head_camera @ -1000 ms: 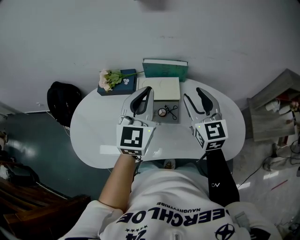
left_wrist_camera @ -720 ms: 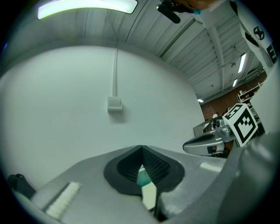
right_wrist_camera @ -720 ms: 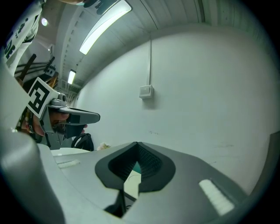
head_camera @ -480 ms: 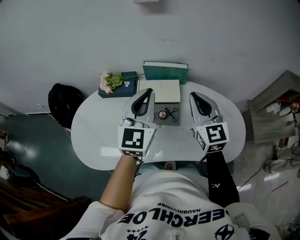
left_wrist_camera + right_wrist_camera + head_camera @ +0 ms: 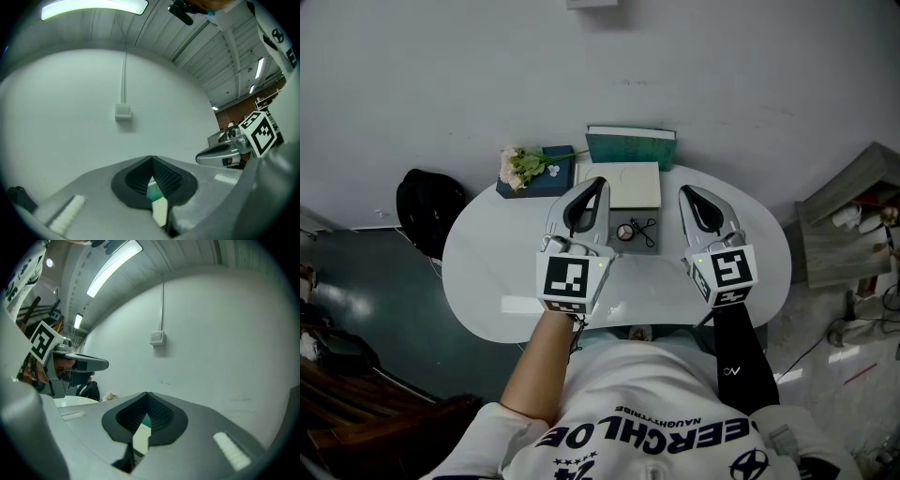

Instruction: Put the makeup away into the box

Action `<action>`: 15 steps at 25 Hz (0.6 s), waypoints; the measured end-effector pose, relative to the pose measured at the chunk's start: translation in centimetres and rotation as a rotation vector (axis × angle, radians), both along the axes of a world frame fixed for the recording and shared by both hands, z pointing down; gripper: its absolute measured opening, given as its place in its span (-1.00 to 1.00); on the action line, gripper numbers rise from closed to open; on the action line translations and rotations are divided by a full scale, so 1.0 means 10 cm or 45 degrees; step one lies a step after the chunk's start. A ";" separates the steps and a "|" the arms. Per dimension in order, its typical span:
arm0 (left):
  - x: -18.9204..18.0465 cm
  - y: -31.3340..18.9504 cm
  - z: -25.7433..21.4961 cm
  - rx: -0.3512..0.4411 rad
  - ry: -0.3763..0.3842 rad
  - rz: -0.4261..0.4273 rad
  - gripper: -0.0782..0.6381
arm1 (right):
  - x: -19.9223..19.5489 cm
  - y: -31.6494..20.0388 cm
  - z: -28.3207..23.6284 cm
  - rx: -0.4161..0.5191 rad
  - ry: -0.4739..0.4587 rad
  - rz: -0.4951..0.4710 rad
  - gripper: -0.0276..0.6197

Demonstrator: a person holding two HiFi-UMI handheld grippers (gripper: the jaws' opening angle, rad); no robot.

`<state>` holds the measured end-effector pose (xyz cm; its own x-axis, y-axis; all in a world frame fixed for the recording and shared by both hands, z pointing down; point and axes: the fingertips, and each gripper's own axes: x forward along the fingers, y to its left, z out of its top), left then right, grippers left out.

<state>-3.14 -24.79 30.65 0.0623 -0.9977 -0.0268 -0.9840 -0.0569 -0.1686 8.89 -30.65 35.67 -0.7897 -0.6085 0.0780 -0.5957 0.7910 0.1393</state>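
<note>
On the white oval table [image 5: 487,272] a white box [image 5: 621,178] stands with its teal lid [image 5: 630,144] raised behind it. In front of the box a grey mat [image 5: 651,240] carries a small round compact [image 5: 623,226] and a black eyelash curler [image 5: 643,223]. My left gripper [image 5: 594,184] hovers left of the mat, shut and empty. My right gripper [image 5: 688,193] hovers right of it, also shut on nothing. In the left gripper view the jaws meet at the tip [image 5: 151,158]; a sliver of the box [image 5: 159,210] shows below. In the right gripper view the pads [image 5: 157,414] are closed together.
A blue book [image 5: 546,169] with pink flowers [image 5: 517,161] lies at the table's back left. A black bag [image 5: 422,202] sits on the floor to the left. The wall runs just behind the table. Grey shelving [image 5: 853,225] stands at the right.
The right gripper's jaws, spread apart a second ago, have closed together with nothing between them. The left gripper and the items on the table have not moved.
</note>
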 end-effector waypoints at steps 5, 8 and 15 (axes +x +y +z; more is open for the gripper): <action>0.00 -0.03 0.00 -0.001 0.002 0.004 -0.78 | 0.00 -0.02 0.01 0.027 0.041 0.008 -0.83; 0.00 -0.05 0.01 -0.003 0.004 0.006 -0.78 | -0.01 -0.03 0.01 0.029 0.043 0.003 -0.83; -0.01 -0.08 0.02 -0.005 0.004 0.008 -0.78 | -0.03 -0.04 0.03 0.022 0.045 -0.002 -0.82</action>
